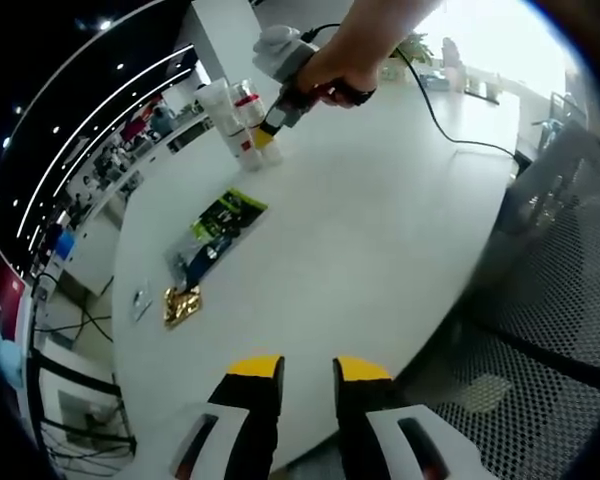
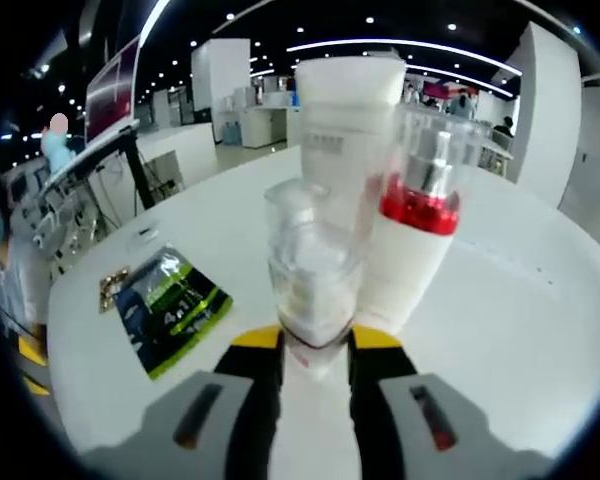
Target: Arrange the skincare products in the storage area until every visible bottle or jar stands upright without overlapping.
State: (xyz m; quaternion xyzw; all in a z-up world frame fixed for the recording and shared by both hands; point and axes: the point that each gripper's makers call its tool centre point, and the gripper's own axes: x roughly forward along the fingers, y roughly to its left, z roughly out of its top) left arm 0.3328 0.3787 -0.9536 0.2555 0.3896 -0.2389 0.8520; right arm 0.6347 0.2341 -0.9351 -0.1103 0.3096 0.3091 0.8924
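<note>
Clear bottle [image 2: 313, 290] between right gripper [image 2: 315, 340] jaws — left gripper [image 1: 308, 370] apart, empty

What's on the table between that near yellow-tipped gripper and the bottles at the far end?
In the left gripper view, between the left gripper and the bottles lie a green-and-black packet and a small gold packet; otherwise bare white table.

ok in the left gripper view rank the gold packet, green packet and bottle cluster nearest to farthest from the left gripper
1. gold packet, just ahead, left of the left gripper
2. green packet, farther up the table
3. bottle cluster, far end, where the right gripper reaches
</note>
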